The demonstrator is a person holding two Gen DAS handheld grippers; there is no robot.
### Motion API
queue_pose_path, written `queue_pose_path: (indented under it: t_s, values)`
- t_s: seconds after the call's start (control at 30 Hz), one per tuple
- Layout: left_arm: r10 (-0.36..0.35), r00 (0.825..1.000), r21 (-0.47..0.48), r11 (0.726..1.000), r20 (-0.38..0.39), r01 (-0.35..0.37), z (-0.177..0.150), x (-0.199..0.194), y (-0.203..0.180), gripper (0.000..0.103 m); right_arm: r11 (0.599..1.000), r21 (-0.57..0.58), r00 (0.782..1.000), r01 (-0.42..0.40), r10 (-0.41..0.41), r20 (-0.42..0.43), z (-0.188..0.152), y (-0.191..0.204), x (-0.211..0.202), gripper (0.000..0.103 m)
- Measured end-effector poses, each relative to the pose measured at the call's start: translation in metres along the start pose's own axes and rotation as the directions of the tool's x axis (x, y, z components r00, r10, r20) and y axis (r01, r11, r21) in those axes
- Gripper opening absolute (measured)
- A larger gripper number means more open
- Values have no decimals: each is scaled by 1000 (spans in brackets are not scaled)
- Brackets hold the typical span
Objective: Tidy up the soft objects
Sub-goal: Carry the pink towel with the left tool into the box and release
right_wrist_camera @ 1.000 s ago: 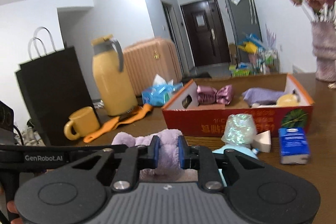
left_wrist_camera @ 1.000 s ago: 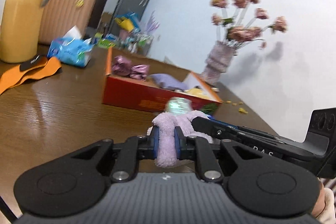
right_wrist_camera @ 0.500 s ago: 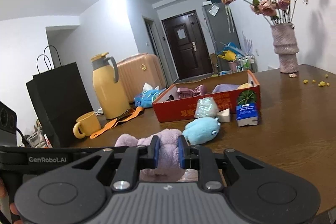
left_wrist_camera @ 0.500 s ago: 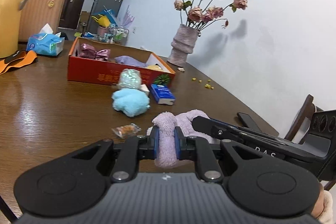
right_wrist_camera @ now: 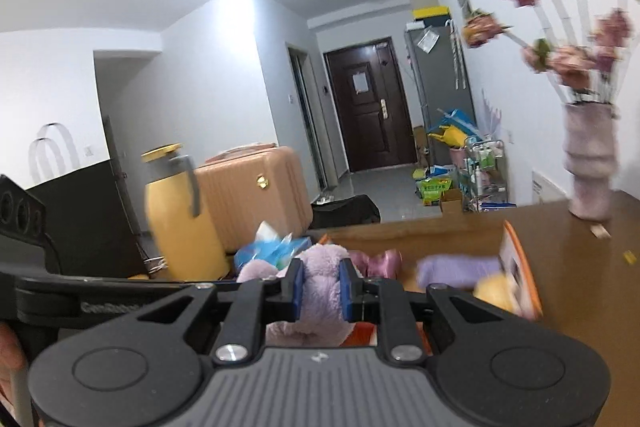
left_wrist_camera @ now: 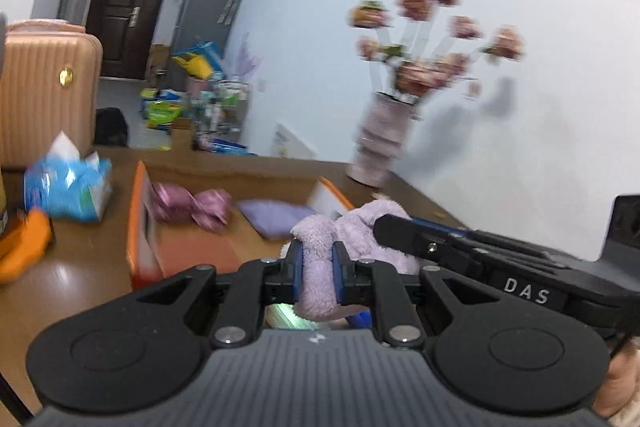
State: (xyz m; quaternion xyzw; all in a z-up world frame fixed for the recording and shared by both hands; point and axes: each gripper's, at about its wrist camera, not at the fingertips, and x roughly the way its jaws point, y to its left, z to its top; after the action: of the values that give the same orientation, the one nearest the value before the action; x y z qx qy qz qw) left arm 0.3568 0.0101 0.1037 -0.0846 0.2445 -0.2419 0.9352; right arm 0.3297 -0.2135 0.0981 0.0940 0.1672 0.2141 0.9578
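Since half a second ago, both views have closed on the box (left_wrist_camera: 138, 227). Left gripper (left_wrist_camera: 316, 277) pinches the plush toy's (left_wrist_camera: 360, 227) limp limb; box beyond. Right gripper (right_wrist_camera: 320, 291) squeezes its light, yielding body (right_wrist_camera: 320, 287) over the box (right_wrist_camera: 520, 267).

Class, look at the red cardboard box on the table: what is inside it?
Inside the red cardboard box lie a shiny pink bow, a folded lilac cloth and something yellow. The purple plush toy, held in front, covers the box's near right part.
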Motion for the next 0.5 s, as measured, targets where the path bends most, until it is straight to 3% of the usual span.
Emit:
queue_pose_path:
  t_s: [0.13, 0.23, 0.3, 0.33, 0.4, 0.43, 0.5]
  values:
    - [83, 993, -33, 996, -84, -86, 50, 80, 53, 15, 999, -20, 995, 36, -38, -96, 37, -15, 110, 18]
    - [138, 976, -49, 988, -170, -148, 60, 138, 93, 15, 997, -22, 978, 68, -71, -196, 42, -29, 188, 18]
    - [181, 956, -48, 979, -230, -197, 56, 169, 114, 16, 995, -8, 955, 98, -96, -280, 36, -41, 236, 18]
    - [191, 945, -55, 976, -265, -213, 52, 182, 122, 17, 994, 3, 942, 112, -105, -320, 30, -48, 255, 18]
    - [211, 917, -33, 971, -338, -235, 41, 198, 131, 17, 989, 39, 887, 146, -113, -448, 15, -60, 288, 18]
    - [220, 912, -16, 970, -346, -241, 37, 198, 132, 18, 988, 60, 863, 142, -94, -497, 8, -64, 296, 18]
    - [211, 918, 14, 976, -335, -219, 33, 195, 133, 24, 983, 116, 822, 143, -53, -568, -3, -72, 304, 20]
